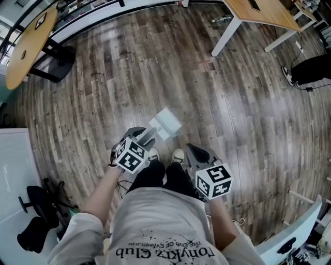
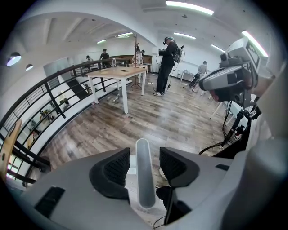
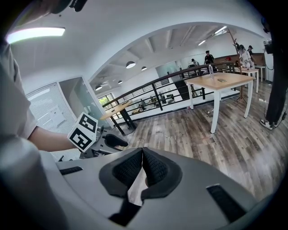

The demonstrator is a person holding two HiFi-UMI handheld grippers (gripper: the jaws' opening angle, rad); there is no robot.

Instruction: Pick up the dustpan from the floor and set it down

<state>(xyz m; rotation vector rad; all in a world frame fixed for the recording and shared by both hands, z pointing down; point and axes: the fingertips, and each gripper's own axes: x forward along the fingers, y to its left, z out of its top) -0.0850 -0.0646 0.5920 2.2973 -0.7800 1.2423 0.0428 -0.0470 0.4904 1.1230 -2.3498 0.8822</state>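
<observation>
1. A person stood on a wood floor (image 1: pixel 155 67) with tongs in each hand; the white dustpan (image 1: pixel 166 123) sat low over the boards just ahead of the person's shoes (image 1: pixel 178 155), pan end away from the body; whether it rested on the boards, no view showed plainly.
2. The left tongs (image 2: pixel 145 152) hung spread at the near end of the dustpan; its pale handle (image 2: pixel 144 179) ran up between the two dark pads (image 2: pixel 114 168); a sliver of gap showed on either side, so neither pad pressed on it.
3. The right tongs (image 3: pixel 142 150) were pressed together at the tips with nothing between them; they hung to the right of the dustpan, apart from it and nearer the body.
4. A wood-topped desk (image 1: pixel 258 11) on white legs stood well beyond the dustpan, to its right; a second wood-topped table (image 1: pixel 28 44) on a dark foot stood well off to the dustpan's left.
</observation>
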